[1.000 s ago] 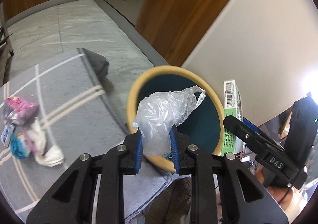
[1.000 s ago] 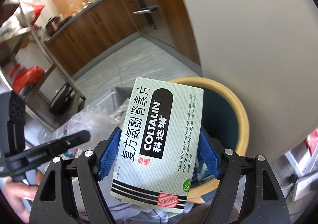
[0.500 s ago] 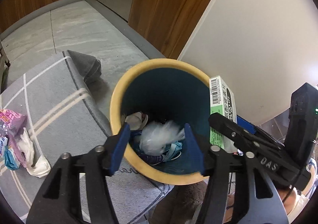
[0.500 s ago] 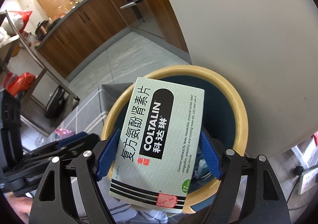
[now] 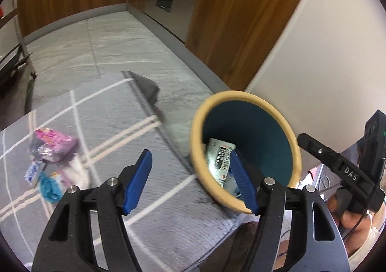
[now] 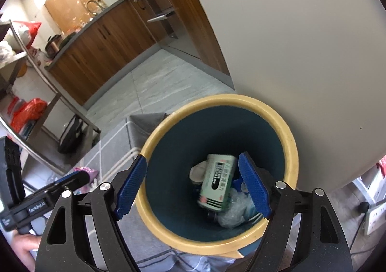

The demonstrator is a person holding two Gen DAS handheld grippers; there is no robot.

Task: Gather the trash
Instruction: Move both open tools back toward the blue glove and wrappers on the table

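A round bin (image 6: 217,98) with a yellow rim and teal inside stands on the floor by a white wall. Inside it lie a green medicine box (image 6: 218,180) and a crumpled clear plastic bag (image 6: 232,211). My right gripper (image 6: 192,158) hangs open over the bin's mouth with nothing between its pads. My left gripper (image 5: 189,153) sits left of the bin (image 5: 241,94), over the rug; its jaws are opening and hold nothing. The box (image 5: 219,158) shows past its right pad. On the rug lie a pink wrapper (image 5: 53,145), a blue wrapper (image 5: 49,186) and a white tissue (image 5: 77,171).
A grey rug (image 5: 108,127) with white stripes covers the floor left of the bin, one corner folded over (image 5: 147,88). Wooden cabinets (image 5: 217,18) and an oven front stand behind. A metal rack (image 6: 48,93) stands at the left, and a power strip (image 6: 376,216) lies right of the bin.
The left gripper let the clear plastic bag fall into the bin, opened and swung left over the rug. The right gripper released the green box, which dropped into the bin.
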